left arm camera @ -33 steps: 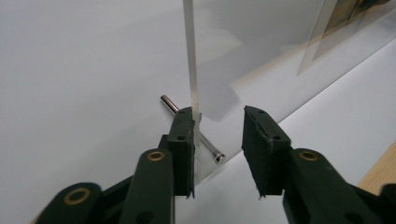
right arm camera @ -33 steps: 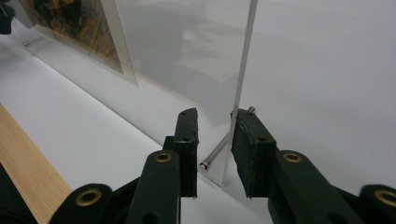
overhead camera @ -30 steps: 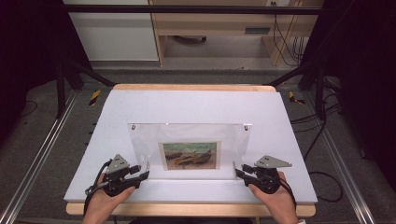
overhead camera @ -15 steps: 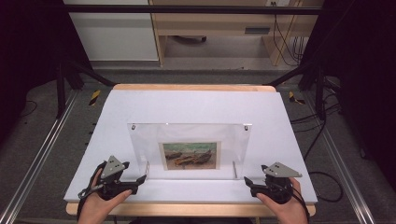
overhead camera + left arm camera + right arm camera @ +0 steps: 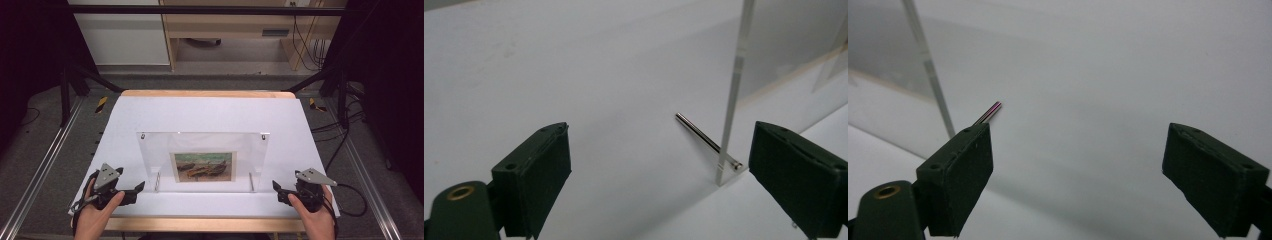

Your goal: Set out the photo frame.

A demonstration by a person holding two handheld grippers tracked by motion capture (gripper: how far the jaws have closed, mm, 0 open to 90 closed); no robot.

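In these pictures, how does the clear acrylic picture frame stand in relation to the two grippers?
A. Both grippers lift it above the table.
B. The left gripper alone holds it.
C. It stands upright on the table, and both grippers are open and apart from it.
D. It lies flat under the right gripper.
C: the acrylic frame stands upright on the white table, with the left gripper and the right gripper open beside it, gripping nothing.

Your clear acrylic frame [image 5: 202, 150] holds a picture [image 5: 203, 166] in muted greens, browns and tan. It stands on a white table cover [image 5: 200, 115], edged at twelve o'clock by pale wood [image 5: 207, 93]. Your left gripper [image 5: 134, 190] and right gripper [image 5: 279, 189] are black, each topped by a grey plate. The frame's pins [image 5: 706, 140] are silver.
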